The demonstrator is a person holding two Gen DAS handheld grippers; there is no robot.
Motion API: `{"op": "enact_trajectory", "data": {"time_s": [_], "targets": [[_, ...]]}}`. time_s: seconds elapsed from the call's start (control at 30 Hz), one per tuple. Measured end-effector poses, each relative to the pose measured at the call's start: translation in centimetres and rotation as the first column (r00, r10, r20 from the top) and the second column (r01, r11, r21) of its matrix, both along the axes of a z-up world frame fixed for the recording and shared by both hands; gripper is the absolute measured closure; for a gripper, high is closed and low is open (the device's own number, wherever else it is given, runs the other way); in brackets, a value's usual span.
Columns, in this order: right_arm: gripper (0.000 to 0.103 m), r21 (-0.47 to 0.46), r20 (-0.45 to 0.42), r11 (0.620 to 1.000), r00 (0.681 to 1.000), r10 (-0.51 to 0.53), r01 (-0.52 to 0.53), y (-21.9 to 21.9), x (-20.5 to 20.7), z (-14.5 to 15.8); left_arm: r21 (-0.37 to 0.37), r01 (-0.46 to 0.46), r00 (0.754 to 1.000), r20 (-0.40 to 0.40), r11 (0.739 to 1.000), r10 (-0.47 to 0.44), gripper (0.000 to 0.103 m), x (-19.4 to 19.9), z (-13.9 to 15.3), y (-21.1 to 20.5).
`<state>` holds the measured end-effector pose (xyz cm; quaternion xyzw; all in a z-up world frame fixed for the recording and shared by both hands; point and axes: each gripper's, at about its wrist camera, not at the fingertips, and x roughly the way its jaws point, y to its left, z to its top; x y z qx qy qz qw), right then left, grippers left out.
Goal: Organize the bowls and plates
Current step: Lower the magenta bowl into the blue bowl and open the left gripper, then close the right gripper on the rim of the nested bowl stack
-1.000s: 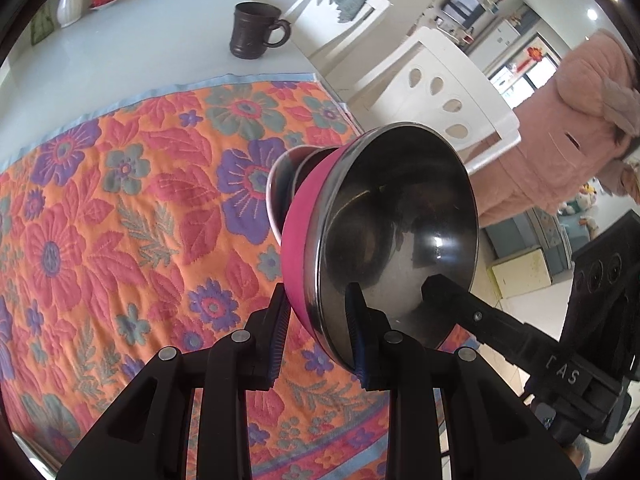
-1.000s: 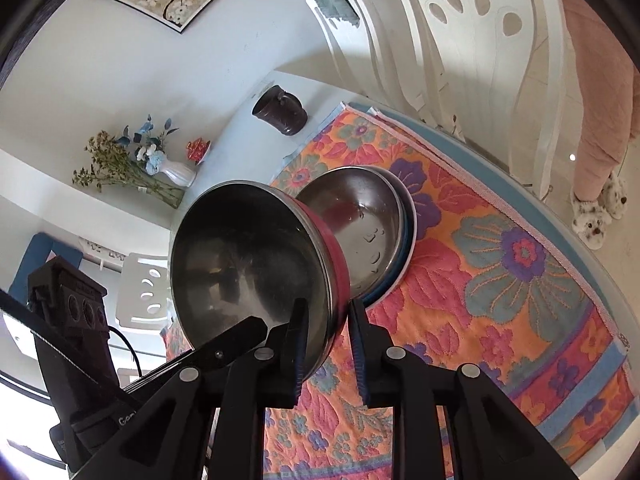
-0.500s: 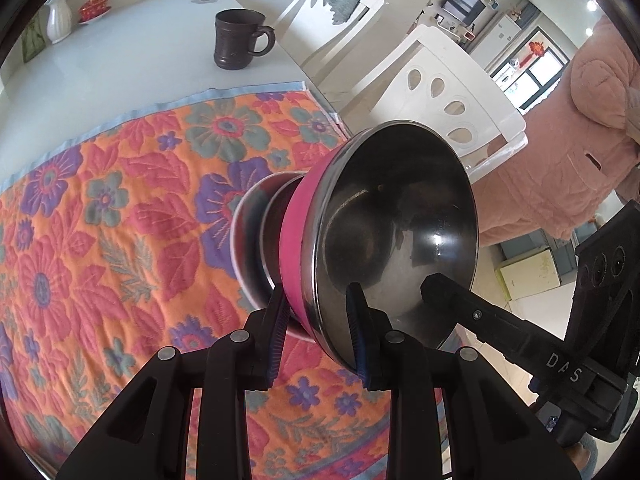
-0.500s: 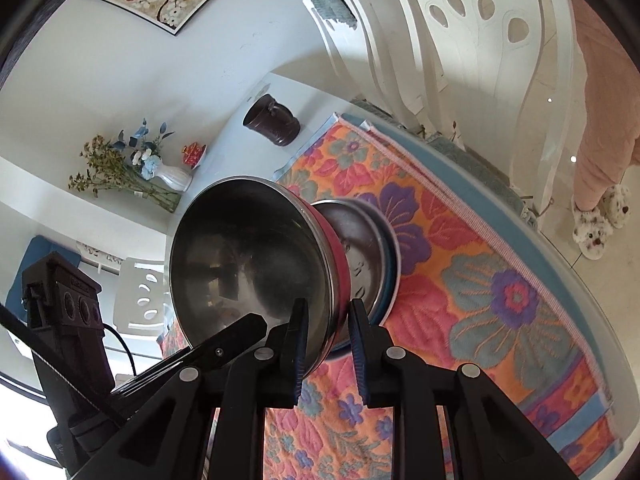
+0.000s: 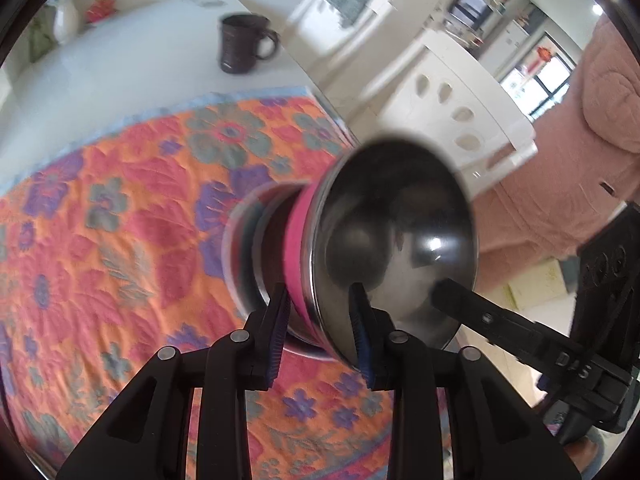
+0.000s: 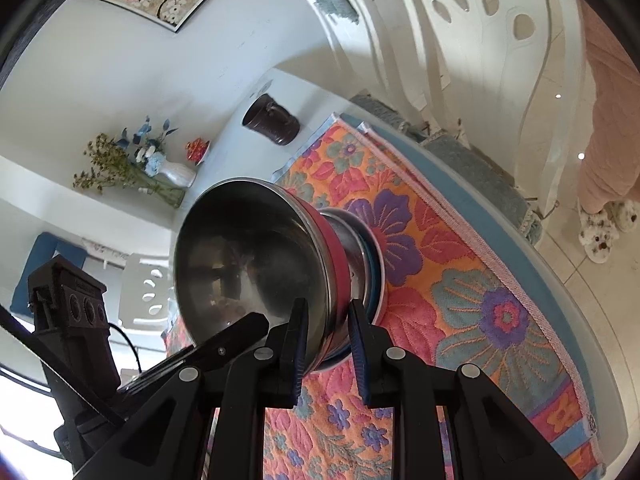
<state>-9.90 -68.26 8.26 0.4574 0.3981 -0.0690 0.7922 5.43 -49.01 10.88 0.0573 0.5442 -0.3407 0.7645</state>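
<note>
Two black hand-held grippers clamp one pink-walled bowl with a polished steel interior (image 5: pixel 384 248) at centre frame, above an orange quilted mat patterned with purple, pink and teal flowers (image 5: pixel 100 240). The left gripper (image 5: pixel 320 328) pinches the bowl's lower rim, one blue-ribbed finger (image 5: pixel 278 332) on the pink outer wall and the other inside the steel basin. In the right wrist view the right gripper (image 6: pixel 326 340) grips the rim of the same bowl (image 6: pixel 256 264) the same way, one finger inside and one outside. The bowl is tilted on edge, its base pushed into a second steel bowl with a blue outer wall (image 6: pixel 370 264) that lies on the mat just behind it; the left wrist view is motion-blurred there, and whether the two touch cannot be told. One dark brown mug (image 5: pixel 240 46) stands on the white tabletop (image 5: pixel 120 56) in the upper part of the left view, beyond the mat's pale blue border. One white vase of dried and blue flowers (image 6: pixel 176 174) sits at left of the right view, with one small red item (image 6: pixel 197 149) beside it. Two white cut-out chairs, the nearer (image 6: pixel 500 52) at upper right, stand past the table edge.
</note>
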Motion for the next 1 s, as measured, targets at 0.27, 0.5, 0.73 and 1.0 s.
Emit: {"op": "enact_trajectory", "data": {"time_s": [0.27,0.5,0.73,1.0], "targets": [[0.027,-0.070,-0.035,0.997,0.999,-0.041,0.039,-1.4,-0.7,0.0,0.003,-0.096,0.995,0.008,0.995,0.096,0.043,1.1,0.1,2.0],[0.023,0.023,-0.061,0.997,0.996,-0.067,0.069,-2.5,-1.0,-2.0,0.010,-0.106,0.993,-0.050,0.994,0.106,0.042,1.2,-1.3,1.8],[0.023,0.042,-0.075,0.998,0.996,-0.045,0.048,-2.6,0.1,-2.9,0.011,-0.107,0.991,-0.080,0.994,0.108,0.042,1.7,-2.5,1.5],[0.023,0.069,-0.117,0.998,0.993,0.009,-0.001,-1.7,2.3,-5.2,0.050,-0.107,0.987,-0.117,0.993,0.112,0.042,2.7,-4.4,0.6]]}}
